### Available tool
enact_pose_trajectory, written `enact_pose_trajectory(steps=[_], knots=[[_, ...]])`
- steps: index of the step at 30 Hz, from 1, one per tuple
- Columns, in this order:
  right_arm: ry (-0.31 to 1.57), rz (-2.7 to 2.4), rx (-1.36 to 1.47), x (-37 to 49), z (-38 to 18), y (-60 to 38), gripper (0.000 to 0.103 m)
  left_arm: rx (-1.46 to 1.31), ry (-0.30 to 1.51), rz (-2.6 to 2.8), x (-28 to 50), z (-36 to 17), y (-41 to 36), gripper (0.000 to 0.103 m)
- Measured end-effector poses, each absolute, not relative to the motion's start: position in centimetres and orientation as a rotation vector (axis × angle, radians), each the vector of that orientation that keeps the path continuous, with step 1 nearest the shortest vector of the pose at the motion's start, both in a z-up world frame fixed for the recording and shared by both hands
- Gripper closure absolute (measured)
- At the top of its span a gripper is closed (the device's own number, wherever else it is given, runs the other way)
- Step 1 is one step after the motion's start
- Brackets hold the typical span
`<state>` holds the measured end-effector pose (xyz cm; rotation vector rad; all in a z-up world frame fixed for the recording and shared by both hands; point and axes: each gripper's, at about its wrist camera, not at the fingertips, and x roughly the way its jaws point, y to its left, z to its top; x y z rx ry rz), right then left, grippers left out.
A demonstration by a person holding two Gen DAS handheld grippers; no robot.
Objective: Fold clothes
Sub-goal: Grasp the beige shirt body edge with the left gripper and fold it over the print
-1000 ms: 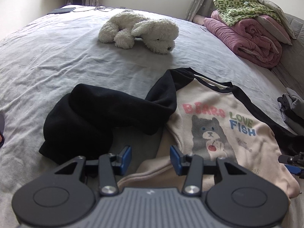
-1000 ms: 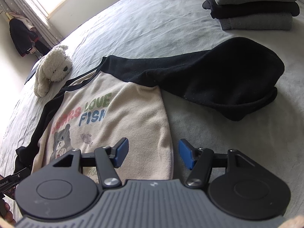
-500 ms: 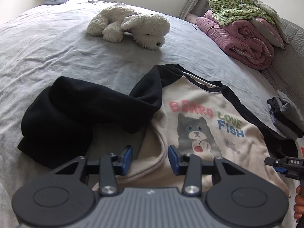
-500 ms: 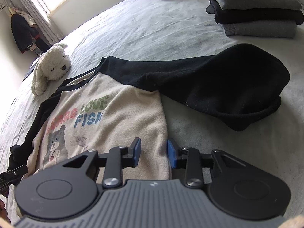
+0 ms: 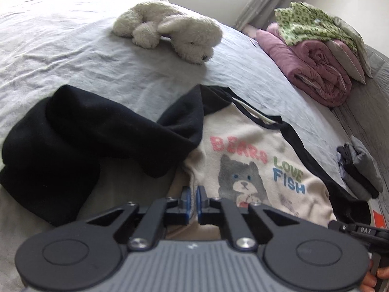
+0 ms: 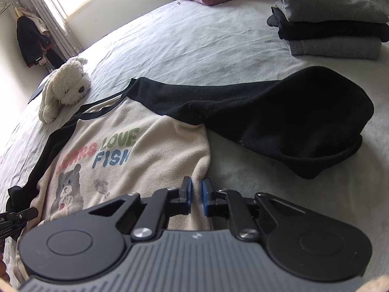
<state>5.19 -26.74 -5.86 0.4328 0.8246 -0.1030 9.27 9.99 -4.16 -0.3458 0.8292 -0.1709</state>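
Fingers first: our left gripper (image 5: 193,200) has just been closing and now pinches the cream hem edge of the bear sweatshirt (image 5: 255,155) between its blue pads; our right gripper (image 6: 197,196) has also just been closing, its pads clamped on the opposite hem corner of the same sweatshirt (image 6: 136,160); the garment lies flat, print up, on the grey bed sheet (image 5: 73,56) ahead of both pairs of fingers; one black sleeve (image 5: 73,141) bunches left of the left fingers, the other black sleeve (image 6: 279,121) right of the right fingers; beyond lie a white plush dog (image 5: 175,34), pink folded bedding (image 5: 313,70) and a stack of folded clothes (image 6: 333,26).
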Motion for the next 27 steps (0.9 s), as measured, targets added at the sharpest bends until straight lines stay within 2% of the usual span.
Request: enact_pose_trajectory(steps=[12, 19, 22, 24, 25, 27], knots=[[0.576, -0.138, 0.445, 6.3, -2.2, -28.2, 0.094, -0.431, 0.581, -0.101, 9.1, -1.5, 12.2, 0.099], [0.601, -0.143, 0.468, 7.0, -3.1, -29.1, 0.093, -0.451, 0.59, -0.095, 9.7, -1.9, 13.0, 0.098], [0.611, -0.134, 0.479, 6.8, -3.3, -29.1, 0.086, -0.432, 0.608, -0.112, 9.5, -1.9, 12.7, 0.097], [0.614, -0.13, 0.473, 6.5, -3.1, -29.1, 0.08, -0.409, 0.62, -0.119, 9.1, -1.7, 12.6, 0.092], [0.609, -0.132, 0.472, 6.3, -3.0, -29.2, 0.064, -0.398, 0.626, -0.122, 8.9, -1.6, 12.5, 0.088], [0.602, -0.133, 0.473, 5.8, -2.8, -29.4, 0.048, -0.377, 0.644, -0.129, 8.5, -1.5, 12.4, 0.077]])
